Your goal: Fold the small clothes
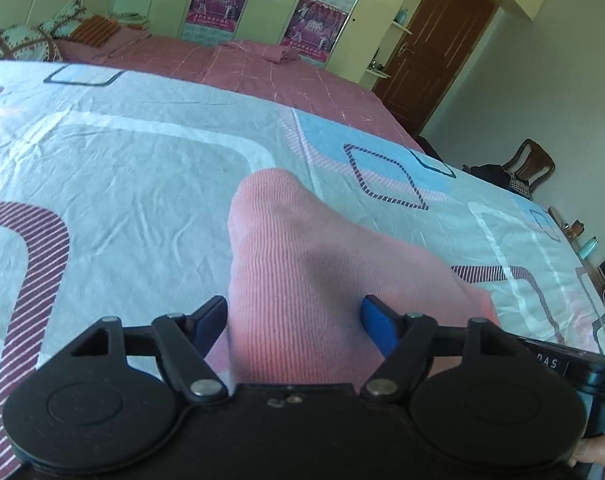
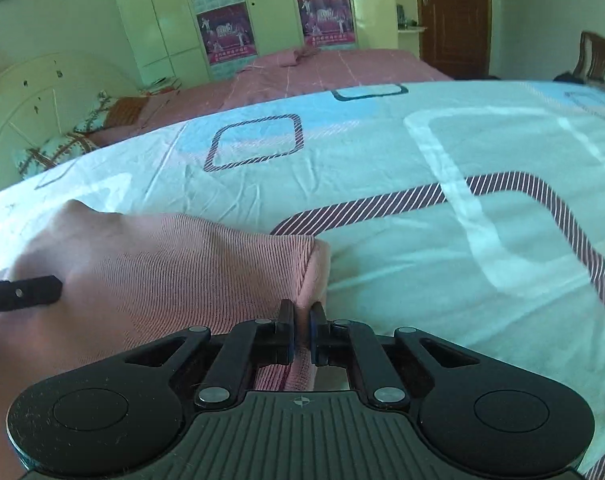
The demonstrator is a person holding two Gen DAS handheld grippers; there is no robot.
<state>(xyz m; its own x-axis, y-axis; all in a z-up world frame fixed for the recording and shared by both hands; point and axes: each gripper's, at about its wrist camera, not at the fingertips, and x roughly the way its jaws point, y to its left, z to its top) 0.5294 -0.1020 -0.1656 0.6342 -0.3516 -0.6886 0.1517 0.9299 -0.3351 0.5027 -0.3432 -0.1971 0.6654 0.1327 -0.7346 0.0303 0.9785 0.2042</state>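
Lengthwise, the pink garment (ribbed) runs away from the gaping left hand-held gripper; the right hand-held gripper pinches its edge.

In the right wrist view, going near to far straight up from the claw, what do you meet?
Right claw, shut on the pink garment → patterned bedsheet → pink bedcover → wardrobe with posters.
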